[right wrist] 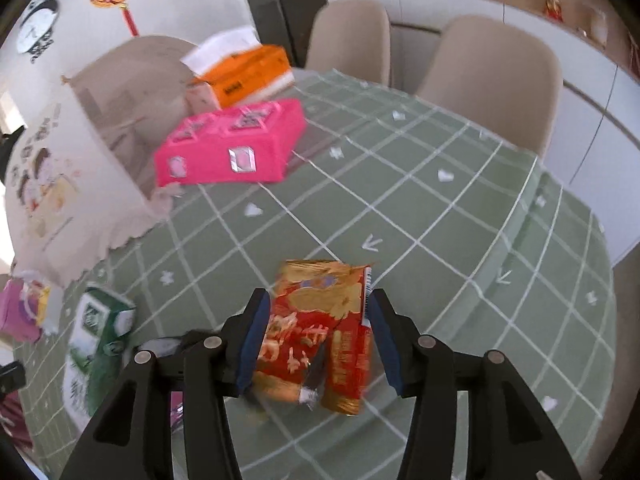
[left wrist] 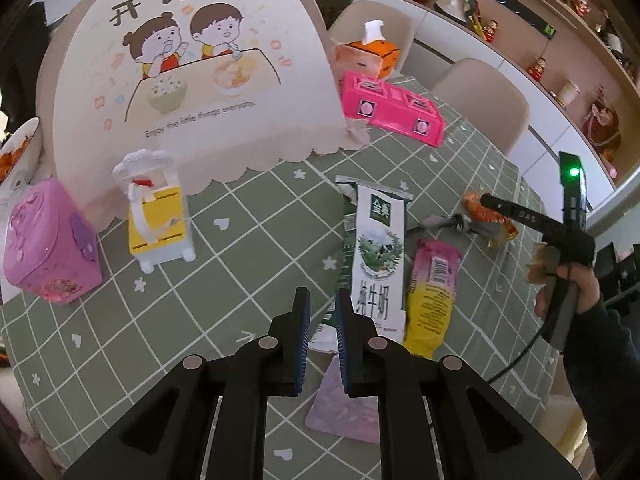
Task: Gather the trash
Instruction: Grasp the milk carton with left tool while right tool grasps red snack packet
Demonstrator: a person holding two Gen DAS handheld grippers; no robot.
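Left wrist view, left to right. At 9 o'clock a pink toy box (left wrist: pixel 50 240) stands on the green checked counter (left wrist: pixel 248 216), with a yellow-and-white toy appliance (left wrist: pixel 158 216) just beside it toward 10 o'clock. A printed food cover (left wrist: pixel 192 72) fills 11 to 12 o'clock; a pink toy stove (left wrist: pixel 390 110) and an orange tissue box (left wrist: pixel 370 54) sit at 1 o'clock. The left gripper (left wrist: pixel 322 340) at 6 o'clock is nearly clenched; a narrow gap shows between its blue pads, with nothing between them. Just past its fingertips lies a flattened milk carton (left wrist: pixel 378 256), touching a pink-and-yellow wrapper (left wrist: pixel 432 296) toward 4 o'clock. A pale purple card (left wrist: pixel 344 412) lies under the gripper. At 3 o'clock a hand (left wrist: pixel 568 292) holds the other tool over a red snack wrapper (left wrist: pixel 480 210).

Right wrist view. The milk carton (right wrist: pixel 96 344) lies at 8 o'clock and the toy stove (right wrist: pixel 232 144) at 11 o'clock. The right gripper (right wrist: pixel 316 336) at 6 o'clock stands released, its pads to either side of the crumpled red snack wrapper (right wrist: pixel 316 332) on the counter (right wrist: pixel 460 208); whether the left pad touches it cannot be told. Two beige chairs (right wrist: pixel 492 76) stand at 1 o'clock.
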